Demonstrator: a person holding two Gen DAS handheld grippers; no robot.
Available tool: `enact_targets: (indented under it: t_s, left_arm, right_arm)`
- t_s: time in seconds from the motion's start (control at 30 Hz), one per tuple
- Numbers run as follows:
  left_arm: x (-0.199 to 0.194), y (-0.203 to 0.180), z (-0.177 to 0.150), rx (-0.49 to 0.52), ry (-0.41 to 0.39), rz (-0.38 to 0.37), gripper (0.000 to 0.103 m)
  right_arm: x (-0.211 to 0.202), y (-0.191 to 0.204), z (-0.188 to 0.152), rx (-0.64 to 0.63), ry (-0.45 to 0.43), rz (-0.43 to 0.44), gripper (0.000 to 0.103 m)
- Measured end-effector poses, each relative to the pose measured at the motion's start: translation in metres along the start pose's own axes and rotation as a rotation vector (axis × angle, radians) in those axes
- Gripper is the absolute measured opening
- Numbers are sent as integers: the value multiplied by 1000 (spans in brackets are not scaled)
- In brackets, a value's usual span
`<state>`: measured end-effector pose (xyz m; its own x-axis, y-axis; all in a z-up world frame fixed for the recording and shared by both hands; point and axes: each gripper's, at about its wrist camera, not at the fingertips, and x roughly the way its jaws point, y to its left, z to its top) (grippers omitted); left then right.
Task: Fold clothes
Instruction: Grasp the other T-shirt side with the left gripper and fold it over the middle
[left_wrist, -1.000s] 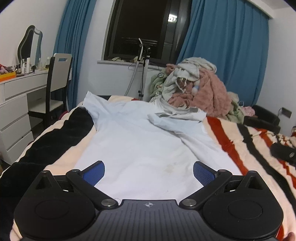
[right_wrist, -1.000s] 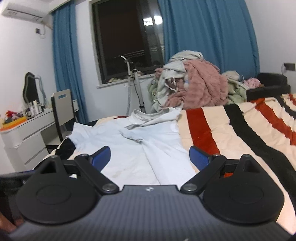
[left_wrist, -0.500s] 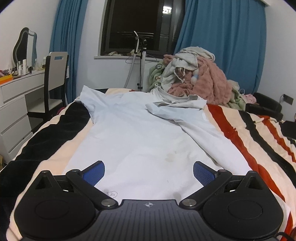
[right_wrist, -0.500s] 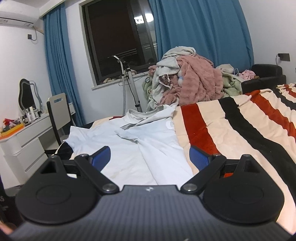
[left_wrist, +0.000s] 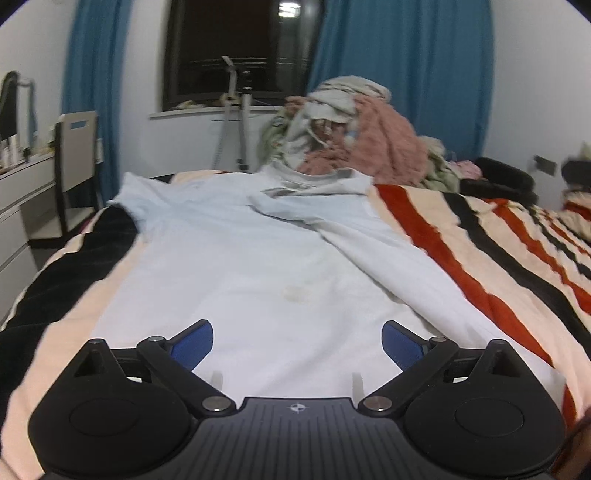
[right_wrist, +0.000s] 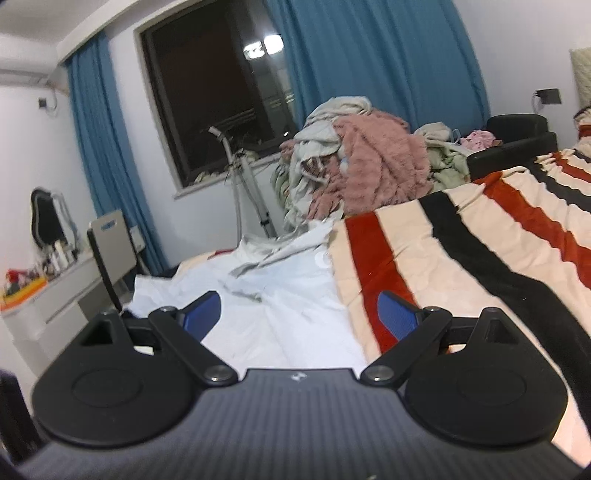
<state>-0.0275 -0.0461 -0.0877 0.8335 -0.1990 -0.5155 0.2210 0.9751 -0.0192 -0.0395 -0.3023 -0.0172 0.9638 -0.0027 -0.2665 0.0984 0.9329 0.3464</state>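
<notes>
A pale blue shirt lies spread flat on a bed, its collar end toward the window and one side folded over along its right edge. Under it is a striped blanket in cream, red and black. The left tool hovers over the shirt's near hem, its blue fingers wide apart and holding nothing. The right tool hangs above the shirt's right edge, also spread wide and empty. Beyond the bed's far end sits a heap of clothes, with blue curtains framing a dark window. A white desk and chair stand at the left.
</notes>
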Motion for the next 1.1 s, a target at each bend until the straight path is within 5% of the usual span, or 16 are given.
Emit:
enact_targets:
  t_s: [0.23, 0.43, 0.57, 0.73, 0.87, 0.97, 1.1]
  left_arm:
    - [9, -46, -3, 33, 42, -146, 88]
    - [18, -105, -6, 91, 55, -318, 68]
    - [26, -150, -17, 135, 95, -476, 58]
    - [43, -197, -38, 203, 136, -587, 58]
    - [63, -223, -58, 278, 162, -559, 56]
    - [74, -228, -66, 300, 166, -532, 11]
    - [46, -190, -44, 206, 117, -532, 6]
  right_arm:
    - [-16, -50, 23, 95, -64, -42, 93]
    - [-12, -100, 22, 200, -73, -154, 93]
    - [-13, -109, 23, 238, -104, -189, 93]
    - [-20, -97, 21, 147, -187, -168, 93]
    - [-14, -98, 17, 134, -162, -175, 93]
    - [-9, -104, 15, 152, -142, -200, 93]
    - [-9, -104, 14, 164, -140, -209, 93]
